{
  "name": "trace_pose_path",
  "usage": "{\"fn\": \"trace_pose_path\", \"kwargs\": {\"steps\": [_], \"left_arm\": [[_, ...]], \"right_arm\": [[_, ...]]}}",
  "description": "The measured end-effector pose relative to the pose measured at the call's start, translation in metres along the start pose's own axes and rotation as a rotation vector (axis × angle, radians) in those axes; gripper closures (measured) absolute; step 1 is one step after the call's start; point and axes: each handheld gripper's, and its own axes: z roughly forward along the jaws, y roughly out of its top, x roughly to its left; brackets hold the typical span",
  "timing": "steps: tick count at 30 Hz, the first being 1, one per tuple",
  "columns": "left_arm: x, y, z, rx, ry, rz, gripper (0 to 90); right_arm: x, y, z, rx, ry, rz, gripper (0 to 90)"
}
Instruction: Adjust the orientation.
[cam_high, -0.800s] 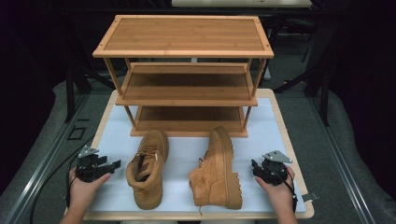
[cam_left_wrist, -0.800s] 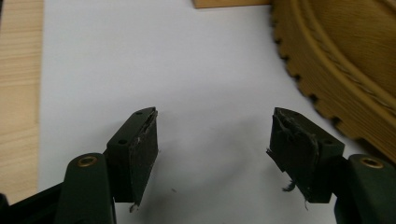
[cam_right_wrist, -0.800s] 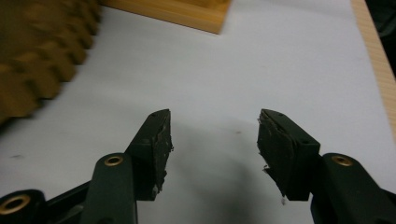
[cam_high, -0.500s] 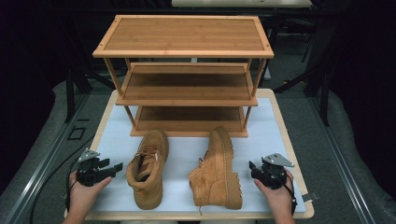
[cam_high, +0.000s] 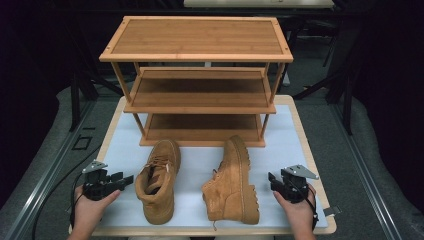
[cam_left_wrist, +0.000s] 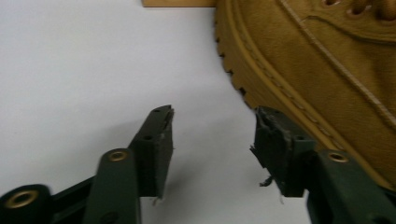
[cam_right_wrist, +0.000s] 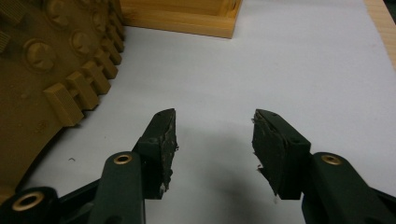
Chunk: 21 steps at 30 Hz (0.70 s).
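Two tan suede boots lie on the white mat in front of a wooden shoe rack (cam_high: 200, 95). The left boot (cam_high: 157, 180) stands upright, and the right boot (cam_high: 232, 182) lies on its side with its lugged sole facing right. My left gripper (cam_high: 125, 180) is open just left of the upright boot, whose sole edge (cam_left_wrist: 289, 84) runs beside the right-hand jaw in the left gripper view. Open too, my right gripper (cam_high: 272, 179) hovers right of the tipped boot, whose sole (cam_right_wrist: 46, 60) shows left of the jaws (cam_right_wrist: 212, 114). Nothing sits between the left gripper's (cam_left_wrist: 212, 116) pads.
The rack has three shelves, all bare, and its base (cam_right_wrist: 187, 16) lies just beyond the boots. The white mat (cam_high: 290, 145) covers a wooden board with a raised edge. Dark floor and metal rails surround the table.
Both hands have drifted slightly toward the table's near edge with their grippers. The boots and rack have not moved.
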Motion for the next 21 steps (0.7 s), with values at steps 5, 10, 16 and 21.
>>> {"fn": "trace_pose_path", "kwargs": {"steps": [5, 10, 16, 21], "left_arm": [[-0.013, 0.008, -0.013, 0.02, -0.039, 0.041, 54.0], [-0.026, 0.023, -0.034, 0.009, -0.064, 0.042, 53.8], [-0.049, 0.042, -0.056, -0.045, -0.117, 0.041, 53.9], [-0.071, 0.055, -0.066, -0.07, -0.14, 0.079, 53.1]], "right_arm": [[0.001, 0.0, 0.0, 0.013, 0.015, -0.001, 49.2], [0.001, 0.001, -0.002, 0.004, 0.013, 0.004, 49.3], [-0.002, 0.001, -0.003, -0.008, 0.013, 0.026, 49.3], [-0.002, 0.0, -0.004, -0.009, 0.015, 0.035, 49.3]]}}
